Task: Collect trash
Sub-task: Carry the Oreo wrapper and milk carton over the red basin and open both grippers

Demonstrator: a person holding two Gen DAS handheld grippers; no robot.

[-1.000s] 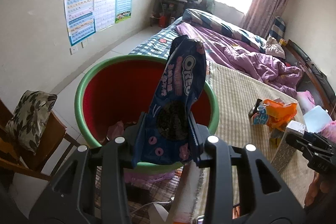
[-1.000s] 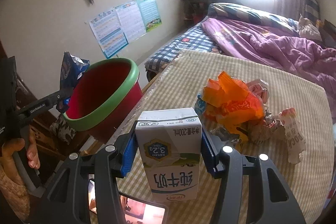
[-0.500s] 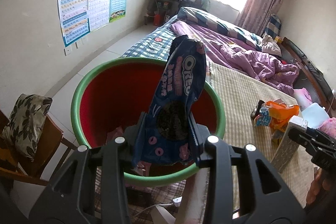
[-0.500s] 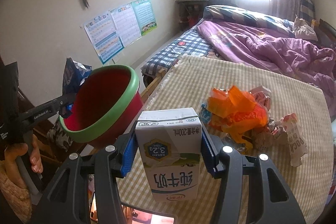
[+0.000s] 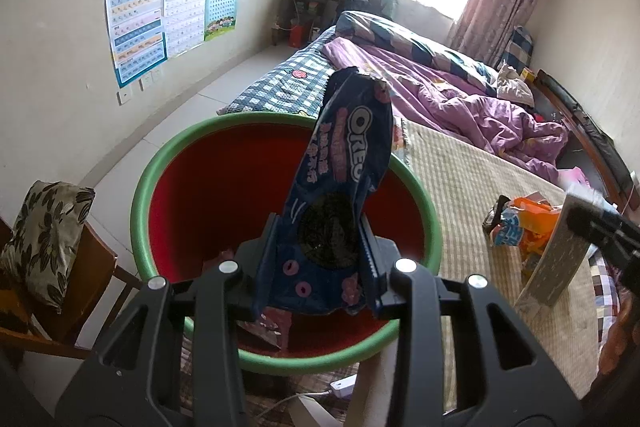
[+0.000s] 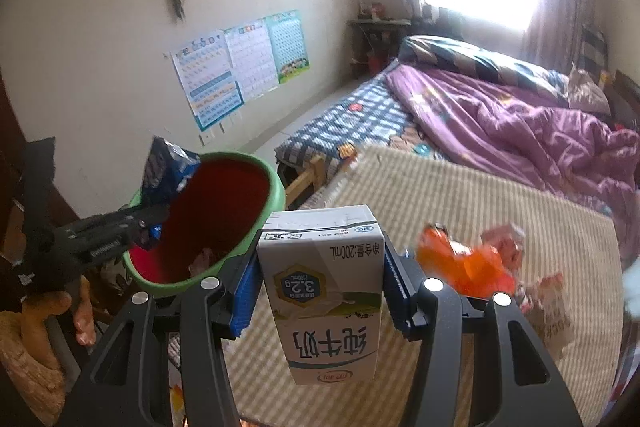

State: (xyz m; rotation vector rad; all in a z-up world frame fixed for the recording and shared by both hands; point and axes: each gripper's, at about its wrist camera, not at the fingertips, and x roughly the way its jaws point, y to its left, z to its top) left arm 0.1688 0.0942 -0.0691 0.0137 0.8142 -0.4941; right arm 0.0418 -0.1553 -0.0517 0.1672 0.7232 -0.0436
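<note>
Left gripper (image 5: 320, 259) jaws clamped on blue cookie wrapper (image 5: 344, 187), upright over red basin (image 5: 192, 187) at the worktop (image 6: 460, 195) edge. Right gripper (image 6: 320, 291) jaws clamped on milk carton (image 6: 326, 291), upside down above worktop, just beside orange wrapper (image 6: 468, 263).

We see the bin (image 5: 208, 195) mouth open and unobstructed from above; only a few scraps lie at its bottom. The Oreo wrapper (image 5: 340, 187) clamped in the left gripper (image 5: 320, 259) stands over the near rim and fills part of that opening. The milk carton (image 6: 324, 291) gripped in the right gripper (image 6: 320, 287) sits just beside the bin's right side. On the surface (image 6: 460, 195), the striped cloth beyond the carton is clear. To the right, the orange wrapper pile (image 6: 468, 263) blocks a low pass. A chair (image 5: 52, 247) stands close at the bin's left.
</note>
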